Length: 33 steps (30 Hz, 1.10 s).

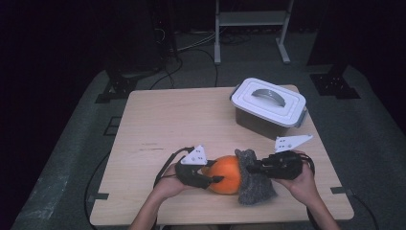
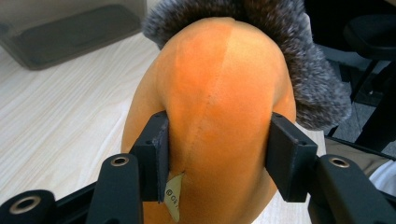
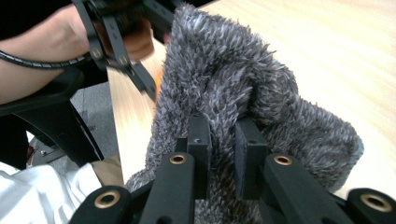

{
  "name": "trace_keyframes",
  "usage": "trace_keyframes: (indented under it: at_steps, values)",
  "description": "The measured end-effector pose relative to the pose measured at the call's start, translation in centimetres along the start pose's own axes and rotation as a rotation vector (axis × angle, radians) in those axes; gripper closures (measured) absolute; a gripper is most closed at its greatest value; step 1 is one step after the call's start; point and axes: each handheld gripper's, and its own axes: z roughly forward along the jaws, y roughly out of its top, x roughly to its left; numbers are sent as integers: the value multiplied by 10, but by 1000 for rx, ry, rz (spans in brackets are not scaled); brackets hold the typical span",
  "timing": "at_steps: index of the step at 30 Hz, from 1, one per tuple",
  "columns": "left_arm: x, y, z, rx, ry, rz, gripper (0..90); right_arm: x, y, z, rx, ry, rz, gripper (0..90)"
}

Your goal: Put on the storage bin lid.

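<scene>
An orange plush ball [image 1: 226,173] lies near the front of the wooden table, half wrapped in a grey furry cover [image 1: 253,182] on its right side. My left gripper [image 1: 210,176] comes in from the left and is shut on the orange plush [image 2: 219,107], its pads [image 2: 159,154] pressing both flanks beside a small label. From the right, my right gripper [image 1: 250,167] is shut on a pinched fold of the grey furry cover [image 3: 224,107]. The far side of the plush is hidden under the fur [image 2: 299,70].
A grey lidded box [image 1: 268,106] with a handle stands at the table's back right. The wooden table [image 1: 163,124] has bare room at left and centre. A metal stand [image 1: 251,28] is on the floor beyond.
</scene>
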Motion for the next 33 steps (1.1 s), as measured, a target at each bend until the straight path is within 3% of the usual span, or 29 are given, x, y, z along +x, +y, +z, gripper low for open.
trace_keyframes:
  at_steps: [5,8,11,14,16,20,26,29,33]
  values:
    - [3,-4,3,-3,-25,-4,347,-9,-9,7,30,15,37,783]
    - [6,-6,5,-7,-13,-10,245,-15,-15,6,45,5,54,783]
    - [12,-12,9,2,-19,-41,173,-20,-19,5,54,-4,70,783]
    - [14,-17,12,-26,-42,-58,238,-25,-24,4,58,-5,91,783]
    - [13,-17,11,-33,-37,-50,335,-28,-26,3,67,-9,97,781]
    - [11,-16,9,-26,-28,-32,386,-32,-28,-3,110,-61,97,778]
    - [9,-12,9,-17,-9,-21,427,-16,-10,-7,12,-18,51,782]
    - [10,-13,7,-19,0,-18,434,-13,-8,-3,16,-8,39,784]
    - [11,-11,4,-36,14,-22,450,-20,-17,-1,30,-6,70,785]
